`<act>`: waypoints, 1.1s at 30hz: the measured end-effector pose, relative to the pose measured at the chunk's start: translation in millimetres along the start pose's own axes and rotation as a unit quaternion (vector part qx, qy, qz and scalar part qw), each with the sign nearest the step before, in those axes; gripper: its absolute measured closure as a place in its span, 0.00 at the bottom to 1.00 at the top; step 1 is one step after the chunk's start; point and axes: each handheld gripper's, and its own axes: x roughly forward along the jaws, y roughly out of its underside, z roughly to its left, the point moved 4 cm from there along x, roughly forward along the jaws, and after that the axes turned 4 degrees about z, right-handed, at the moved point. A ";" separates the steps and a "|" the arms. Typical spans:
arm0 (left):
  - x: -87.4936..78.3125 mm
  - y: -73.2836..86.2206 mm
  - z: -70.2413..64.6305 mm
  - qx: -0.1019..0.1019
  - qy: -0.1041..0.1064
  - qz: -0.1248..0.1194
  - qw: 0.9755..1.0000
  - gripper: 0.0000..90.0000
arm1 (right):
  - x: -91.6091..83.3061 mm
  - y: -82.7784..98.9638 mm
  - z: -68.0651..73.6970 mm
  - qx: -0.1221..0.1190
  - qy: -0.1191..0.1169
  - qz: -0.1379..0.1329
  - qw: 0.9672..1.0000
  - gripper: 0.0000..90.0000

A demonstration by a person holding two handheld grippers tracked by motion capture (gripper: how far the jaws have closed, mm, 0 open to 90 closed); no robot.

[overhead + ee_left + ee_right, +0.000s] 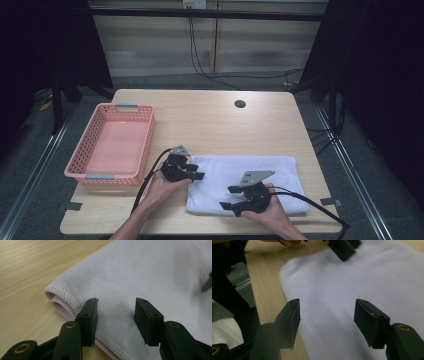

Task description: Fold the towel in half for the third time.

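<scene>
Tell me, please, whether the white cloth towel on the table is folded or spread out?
Folded: the white cloth towel shows doubled hemmed edges stacked at its corner.

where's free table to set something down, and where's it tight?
Free: the bare table behind the white towel, between the pink basket and the right edge, apart from the dark hole. The basket is empty too. Tight: the front, where the left gripper and right gripper work over the towel.

High view overhead, facing forward-down; both gripper views close, low, seemingly sharing white towel (240,182) with it.
</scene>
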 end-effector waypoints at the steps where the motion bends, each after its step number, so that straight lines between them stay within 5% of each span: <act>1: 0.4 -0.1 -2.0 0.007 -0.004 0.003 1.000 0.59 | 4.5 -3.8 4.8 -0.006 -0.007 0.000 1.000 0.42; 3: 0.7 0.2 -5.6 0.015 -0.012 0.008 1.000 0.59 | 13.0 -9.7 14.1 -0.019 -0.016 0.001 1.000 0.42; 9: -2.3 -0.4 -3.4 0.007 0.008 0.007 1.000 0.54 | 46.9 -24.8 37.2 -0.053 -0.041 0.021 0.998 0.40; 15: -19.1 -8.0 5.7 -0.014 0.001 -0.042 0.999 0.49 | 65.5 -27.3 37.1 -0.073 -0.017 0.034 0.997 0.40; 19: -27.6 -9.4 16.0 -0.036 -0.002 -0.059 0.998 0.48 | 66.9 -25.3 35.5 -0.077 -0.012 0.026 0.997 0.41; 22: -31.1 -13.2 22.6 -0.032 -0.017 -0.060 0.998 0.46 | 68.9 -23.0 37.3 -0.096 -0.001 0.030 0.995 0.42; 26: -27.0 -16.4 34.6 -0.046 -0.032 -0.065 0.996 0.45 | 70.2 -18.2 40.7 -0.131 0.038 0.023 0.990 0.50; 33: -17.5 -17.0 42.6 -0.054 -0.041 -0.056 0.996 0.40 | 67.7 -19.1 32.2 -0.121 0.054 0.014 0.991 0.76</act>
